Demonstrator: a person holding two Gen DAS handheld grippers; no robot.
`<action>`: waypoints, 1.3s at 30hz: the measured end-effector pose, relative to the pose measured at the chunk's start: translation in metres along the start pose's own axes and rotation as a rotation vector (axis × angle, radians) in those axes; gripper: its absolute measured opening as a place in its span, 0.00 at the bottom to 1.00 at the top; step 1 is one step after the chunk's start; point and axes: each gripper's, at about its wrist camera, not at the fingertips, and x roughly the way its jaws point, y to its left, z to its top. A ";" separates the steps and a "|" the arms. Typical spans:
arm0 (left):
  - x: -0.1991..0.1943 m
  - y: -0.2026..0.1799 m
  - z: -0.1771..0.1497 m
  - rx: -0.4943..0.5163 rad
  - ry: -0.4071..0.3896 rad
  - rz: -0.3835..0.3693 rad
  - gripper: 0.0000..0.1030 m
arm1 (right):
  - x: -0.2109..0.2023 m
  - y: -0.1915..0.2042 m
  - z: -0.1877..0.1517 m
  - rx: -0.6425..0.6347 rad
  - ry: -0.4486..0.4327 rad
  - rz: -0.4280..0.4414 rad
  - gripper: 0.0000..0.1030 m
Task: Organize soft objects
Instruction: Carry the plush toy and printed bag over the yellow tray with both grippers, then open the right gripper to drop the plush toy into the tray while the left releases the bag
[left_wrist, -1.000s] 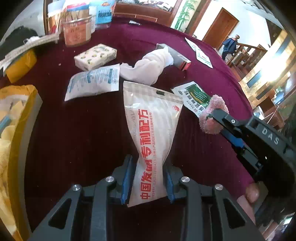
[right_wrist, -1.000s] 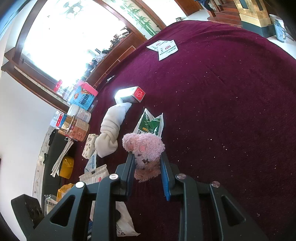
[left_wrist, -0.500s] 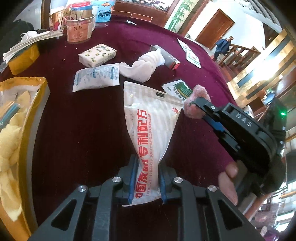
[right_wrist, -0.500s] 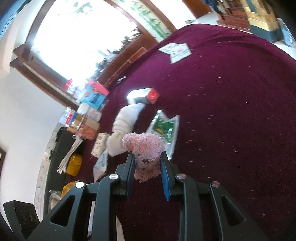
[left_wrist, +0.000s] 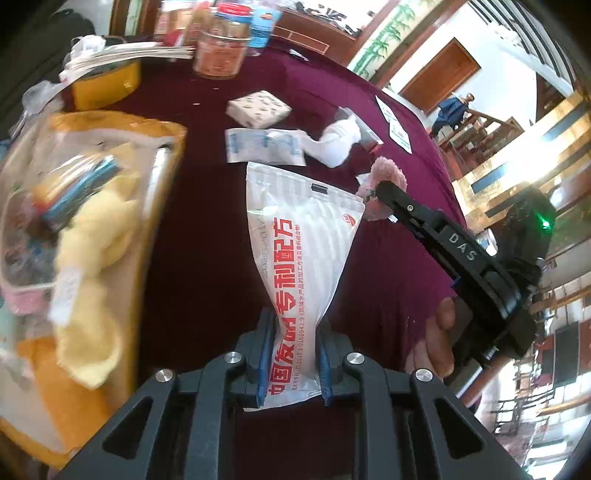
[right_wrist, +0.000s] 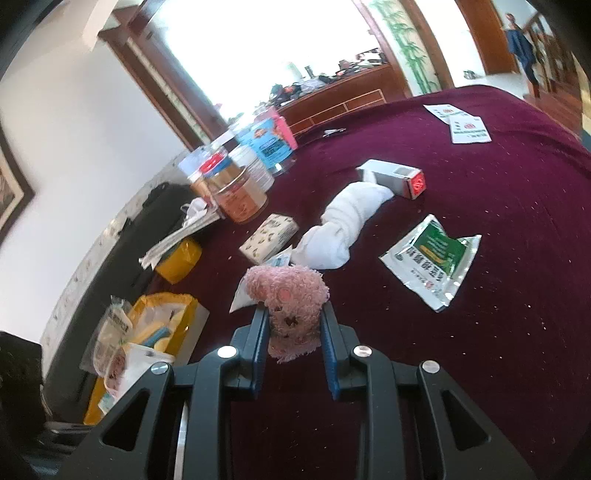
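A dark maroon cloth-covered table (right_wrist: 480, 369) filled a bright, wood-trimmed room. The left gripper (left_wrist: 293, 354) pinched the bottom of a white plastic pouch with red lettering (left_wrist: 295, 258), lifted above the cloth. The right gripper (right_wrist: 293, 332) clamped a fuzzy pink plush toy (right_wrist: 290, 301). Beside them stood a yellow-rimmed clear bag (left_wrist: 162, 155) holding a pale yellow cloth (left_wrist: 92, 266). Farther off lay a rolled white towel (right_wrist: 340, 229).
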 end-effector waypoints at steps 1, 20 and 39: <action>-0.005 0.004 -0.002 -0.008 -0.002 -0.006 0.20 | 0.001 0.002 -0.001 -0.011 0.004 -0.003 0.24; -0.091 0.074 -0.012 -0.111 -0.149 0.019 0.20 | -0.012 0.080 -0.036 -0.017 0.036 0.141 0.24; -0.103 0.144 -0.012 -0.226 -0.170 0.127 0.20 | 0.012 0.166 -0.079 -0.121 0.157 0.261 0.25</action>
